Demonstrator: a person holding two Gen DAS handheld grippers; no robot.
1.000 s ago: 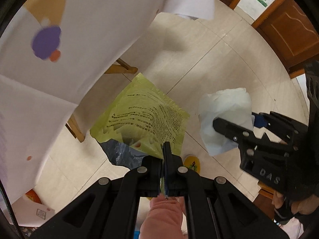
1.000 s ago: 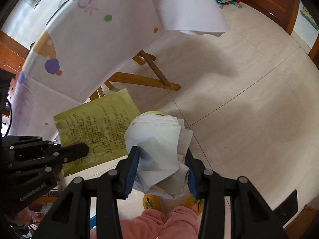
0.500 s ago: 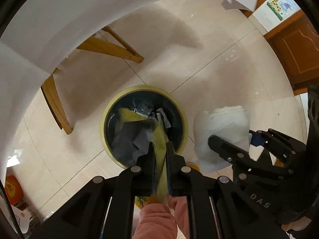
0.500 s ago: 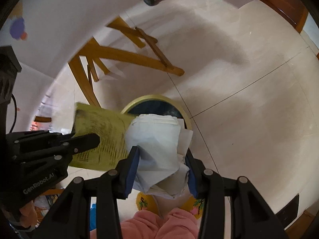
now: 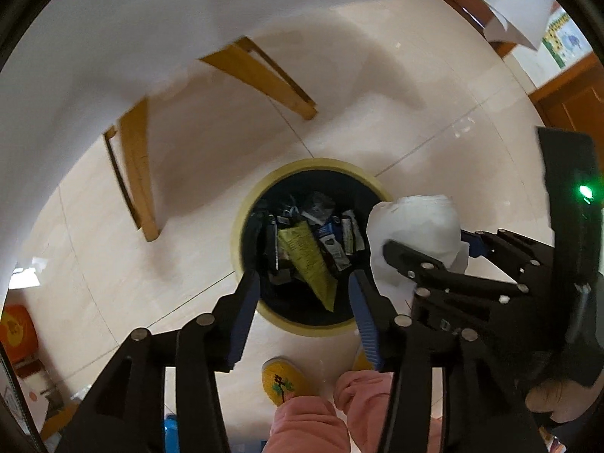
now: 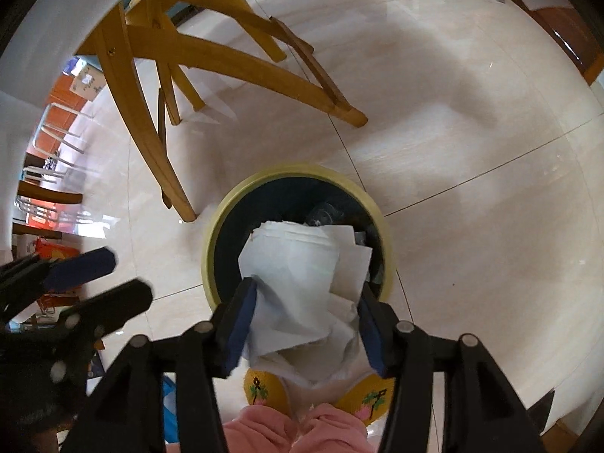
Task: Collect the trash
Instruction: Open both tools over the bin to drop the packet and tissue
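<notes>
Your left gripper (image 5: 304,288) has just been opening and now stands empty over the trash bin (image 5: 241,222); the yellow leaflet (image 5: 307,260) lies inside, so that piece is done. Your right gripper (image 6: 305,311), also just widening, still has the wad of white tissue (image 6: 298,283) between its pads, directly above the bin's mouth.
</notes>
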